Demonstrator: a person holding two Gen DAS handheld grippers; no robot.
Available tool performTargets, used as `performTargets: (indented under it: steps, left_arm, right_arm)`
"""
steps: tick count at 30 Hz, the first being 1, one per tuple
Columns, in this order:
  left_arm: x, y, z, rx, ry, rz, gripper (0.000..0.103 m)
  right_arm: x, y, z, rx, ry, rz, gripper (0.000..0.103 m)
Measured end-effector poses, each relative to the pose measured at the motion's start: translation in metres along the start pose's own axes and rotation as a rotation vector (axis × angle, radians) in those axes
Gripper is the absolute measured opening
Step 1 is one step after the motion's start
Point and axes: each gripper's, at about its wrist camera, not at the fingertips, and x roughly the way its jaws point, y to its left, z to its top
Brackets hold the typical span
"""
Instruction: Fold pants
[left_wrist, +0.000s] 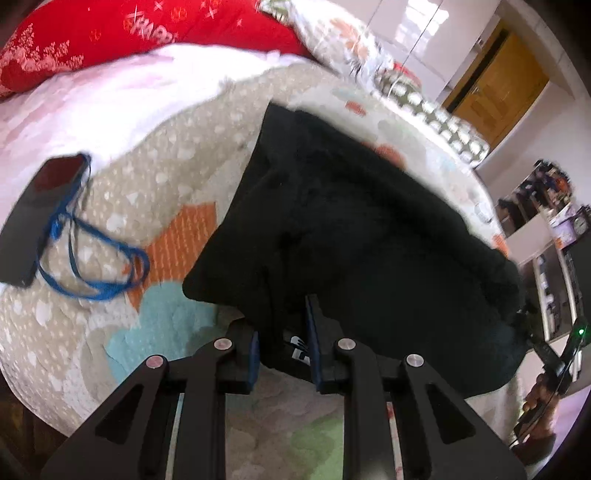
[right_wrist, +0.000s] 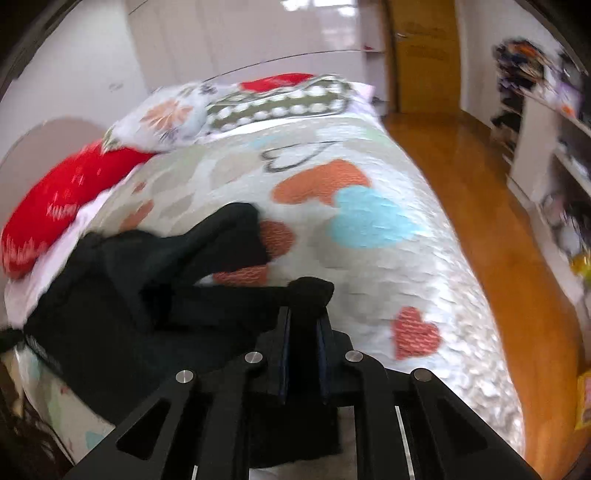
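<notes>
Pants (left_wrist: 351, 229) edge between both fingers (right_wrist: 286, 347)

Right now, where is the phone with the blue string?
In the left wrist view, the phone lies at far left on the bedspread, left of the black pants.

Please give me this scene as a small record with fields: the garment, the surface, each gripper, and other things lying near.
garment: black pants, bunched, lying on the bed
surface: quilt with coloured hearts
left gripper: shut on the pants' near edge, beside a white label
right gripper: shut on a fold of the pants
nearby: dark phone with blue lanyard, left of the pants
background: red pillow, wooden door
</notes>
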Motion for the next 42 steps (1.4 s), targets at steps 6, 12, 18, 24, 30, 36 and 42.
performTargets:
  steps: [6,12,18,24,30,36,42]
  left_arm:
    - [-0.003,0.010,-0.001,-0.035,0.022,0.028,0.045]
    - [-0.039,0.012,0.004,-0.015,-0.068,0.086,0.055]
    - [-0.037,-0.013,0.010,0.039,-0.099,0.057,0.058]
    - [0.017,-0.027,0.008,0.100,-0.005,0.081,0.063]
    - [0.017,-0.039,0.019,0.179,0.022,0.072,0.069]
    - [0.009,-0.057,0.070,0.254,-0.037,-0.025,0.090]
    - [0.054,-0.084,0.131,0.381,0.030,-0.063,0.090]
  right_arm:
    - [0.009,0.001,-0.006,0.006,0.015,-0.086,0.040]
    - [-0.031,0.026,-0.001,-0.080,-0.056,-0.007,0.053]
    - [-0.022,0.066,-0.017,-0.184,0.006,0.111,0.053]
    - [0.013,0.072,-0.040,-0.226,0.132,0.068,0.053]
    - [-0.015,0.068,-0.004,-0.212,0.049,0.118,0.062]
    - [-0.011,0.093,0.053,-0.331,-0.023,0.190,0.078]
    - [0.044,0.126,0.078,-0.479,0.066,0.208,0.078]
